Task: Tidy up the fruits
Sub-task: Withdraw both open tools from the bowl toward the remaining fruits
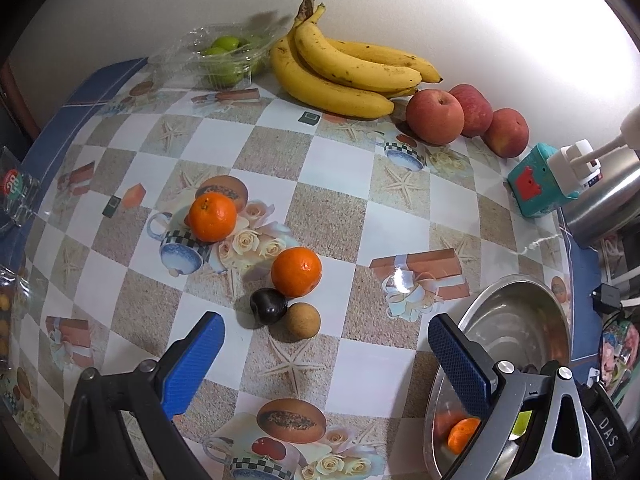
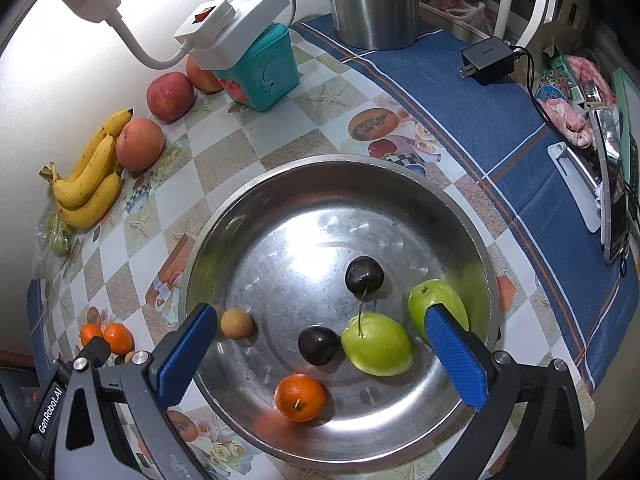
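My right gripper [image 2: 320, 344] hangs open above the steel bowl [image 2: 448, 216], nothing between its blue pads [image 2: 186, 354]. Inside the bowl lie a tangerine [image 2: 300, 397], two dark cherries [image 2: 364, 274], two green fruits [image 2: 378, 346] and a small tan longan [image 2: 236, 323]. My left gripper [image 1: 324, 354] is open over the tablecloth, just short of a dark cherry [image 1: 268, 306] and a tan longan [image 1: 302, 321]. Two tangerines [image 1: 296, 271] sit beyond them. The bowl [image 1: 516, 308] lies at its right.
Along the back wall are bananas [image 1: 344, 72], three red apples [image 1: 434, 117] and a clear box of green fruits [image 1: 224, 54]. A teal box with a white plug adapter [image 2: 256, 68], a steel kettle [image 2: 372, 0] and a black charger [image 2: 488, 60] stand to the right.
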A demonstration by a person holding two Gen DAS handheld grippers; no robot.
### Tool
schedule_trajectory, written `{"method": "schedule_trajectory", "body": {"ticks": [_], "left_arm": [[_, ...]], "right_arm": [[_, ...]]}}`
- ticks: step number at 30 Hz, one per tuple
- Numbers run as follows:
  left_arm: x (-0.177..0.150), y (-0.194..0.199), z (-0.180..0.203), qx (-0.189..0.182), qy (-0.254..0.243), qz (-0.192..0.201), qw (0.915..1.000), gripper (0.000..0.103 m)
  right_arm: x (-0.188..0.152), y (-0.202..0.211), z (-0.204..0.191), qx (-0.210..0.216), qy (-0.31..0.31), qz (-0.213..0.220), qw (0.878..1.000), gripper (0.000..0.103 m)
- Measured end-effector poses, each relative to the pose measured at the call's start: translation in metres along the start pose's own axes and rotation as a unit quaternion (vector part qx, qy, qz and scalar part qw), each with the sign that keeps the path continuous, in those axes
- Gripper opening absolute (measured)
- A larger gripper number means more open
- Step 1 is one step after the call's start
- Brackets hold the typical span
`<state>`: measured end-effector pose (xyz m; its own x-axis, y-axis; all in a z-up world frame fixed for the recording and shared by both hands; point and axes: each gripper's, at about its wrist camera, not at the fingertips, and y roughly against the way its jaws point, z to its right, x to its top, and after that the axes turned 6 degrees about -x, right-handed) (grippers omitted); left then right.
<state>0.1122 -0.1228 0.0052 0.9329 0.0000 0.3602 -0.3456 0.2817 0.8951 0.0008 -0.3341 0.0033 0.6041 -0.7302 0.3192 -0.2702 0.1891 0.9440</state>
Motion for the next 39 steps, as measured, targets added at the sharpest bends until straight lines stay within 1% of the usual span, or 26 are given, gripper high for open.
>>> {"method": "schedule_trajectory", "body": {"ticks": [12,14,17,22,25,27,32,37,39], "left_arm": [[0.000,-0.001,0.000,0.005,-0.011,-0.005,0.9999,0.103],[0.001,0.000,-0.002,0.012,-0.017,-0.002,0.9998,0.103],[0.005,0.004,-0.008,0.031,-0.021,0.009,0.9993,0.103],[0.014,0.012,-0.030,0.062,-0.021,0.027,0.9975,0.103],[0.020,0.020,-0.050,0.100,-0.018,0.044,0.9938,0.103],[0.022,0.025,-0.062,0.115,-0.011,0.049,0.9921,0.103],[0.027,0.031,-0.091,0.132,0.008,0.052,0.9898,0.103],[0.028,0.036,-0.113,0.145,0.020,0.052,0.9879,0.103],[0.029,0.039,-0.119,0.143,0.027,0.055,0.9878,0.103]], "right_arm": [[0.000,-0.003,-0.003,-0.004,0.006,-0.008,1.000,0.103],[0.000,-0.004,-0.004,-0.005,0.009,-0.011,1.000,0.103],[-0.001,-0.005,-0.006,-0.006,0.014,-0.014,1.000,0.103],[-0.003,-0.002,-0.019,-0.001,0.036,-0.007,0.999,0.103],[-0.006,0.000,-0.032,-0.001,0.059,-0.003,0.998,0.103],[-0.007,0.000,-0.041,0.003,0.073,-0.002,0.997,0.103],[-0.020,0.003,-0.067,0.018,0.110,0.002,0.994,0.103],[-0.035,0.004,-0.096,0.030,0.144,0.004,0.989,0.103],[-0.041,0.005,-0.105,0.037,0.154,0.001,0.987,0.103]]}}
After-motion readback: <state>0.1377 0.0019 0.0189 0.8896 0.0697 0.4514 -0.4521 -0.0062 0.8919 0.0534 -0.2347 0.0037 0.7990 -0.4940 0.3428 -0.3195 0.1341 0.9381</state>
